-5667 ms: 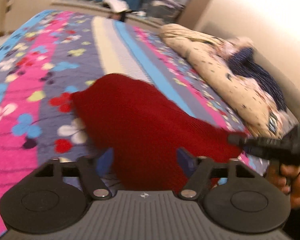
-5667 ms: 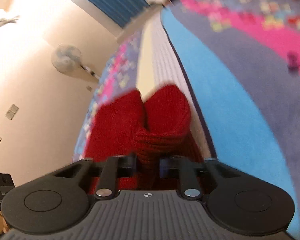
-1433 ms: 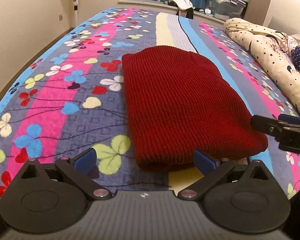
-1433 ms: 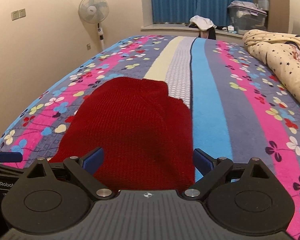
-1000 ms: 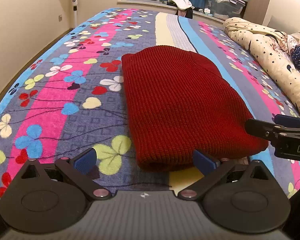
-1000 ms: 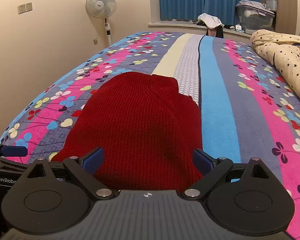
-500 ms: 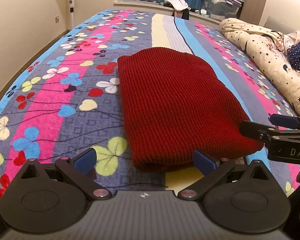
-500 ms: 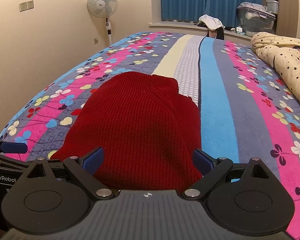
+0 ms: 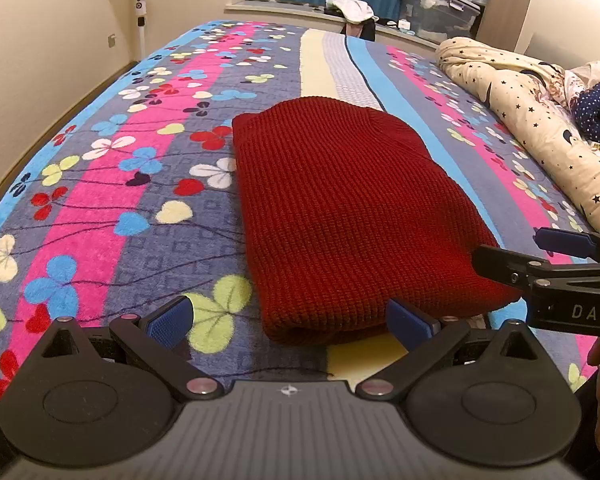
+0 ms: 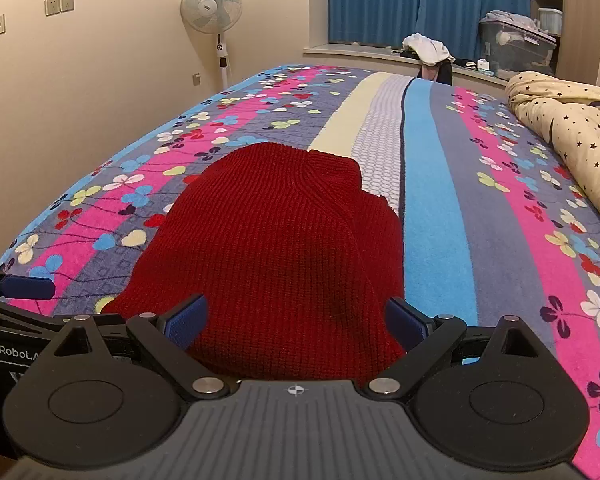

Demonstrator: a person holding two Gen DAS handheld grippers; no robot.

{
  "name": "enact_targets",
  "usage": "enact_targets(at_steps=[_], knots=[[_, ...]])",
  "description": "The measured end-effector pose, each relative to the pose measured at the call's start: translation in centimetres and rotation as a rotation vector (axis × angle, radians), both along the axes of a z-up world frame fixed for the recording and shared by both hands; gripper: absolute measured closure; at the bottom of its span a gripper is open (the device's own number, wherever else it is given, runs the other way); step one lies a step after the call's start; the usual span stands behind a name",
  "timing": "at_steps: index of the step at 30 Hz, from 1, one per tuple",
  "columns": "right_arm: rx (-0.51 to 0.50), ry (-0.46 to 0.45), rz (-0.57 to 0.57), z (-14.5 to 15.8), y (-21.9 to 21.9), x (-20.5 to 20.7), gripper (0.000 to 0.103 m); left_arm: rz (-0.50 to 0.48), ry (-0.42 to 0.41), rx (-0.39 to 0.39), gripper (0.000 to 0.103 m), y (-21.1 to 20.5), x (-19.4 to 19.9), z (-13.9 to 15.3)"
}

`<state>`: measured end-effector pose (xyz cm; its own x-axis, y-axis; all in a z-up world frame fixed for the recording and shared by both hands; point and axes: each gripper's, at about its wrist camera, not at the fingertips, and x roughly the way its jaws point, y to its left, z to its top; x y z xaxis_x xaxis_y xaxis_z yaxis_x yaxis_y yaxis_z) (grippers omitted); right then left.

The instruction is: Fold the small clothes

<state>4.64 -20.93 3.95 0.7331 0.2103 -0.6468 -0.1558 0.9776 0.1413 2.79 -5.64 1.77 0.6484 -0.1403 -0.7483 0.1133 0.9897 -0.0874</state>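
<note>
Red knit hat (image 9: 348, 216) flat on bedspread (image 9: 100, 200), apparently folded once already. Left gripper (image 9: 288, 320) and right gripper (image 10: 296, 320) both spread apart, empty, at near edge. Maybe one fold left.

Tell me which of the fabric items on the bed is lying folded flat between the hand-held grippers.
The red knit garment: folded flat on the flowered blanket. The star-print quilt and dotted navy cloth sit bunched up along the far right edge.

At the right edge of the left wrist view, the right gripper (image 9: 572, 276) shows white letters "DAS". At the lower left of the right wrist view, the left gripper (image 10: 8, 312) shows "GenRobot.A".
</note>
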Motion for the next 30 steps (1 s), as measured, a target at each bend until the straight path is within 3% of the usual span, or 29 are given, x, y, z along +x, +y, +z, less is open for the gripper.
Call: enact_targets(at_steps=[30], knots=[[-0.004, -0.001, 0.006, -0.03, 0.03, 0.04, 0.008, -0.006, -0.003, 0.003, 0.0, 0.09, 0.13, 0.02]])
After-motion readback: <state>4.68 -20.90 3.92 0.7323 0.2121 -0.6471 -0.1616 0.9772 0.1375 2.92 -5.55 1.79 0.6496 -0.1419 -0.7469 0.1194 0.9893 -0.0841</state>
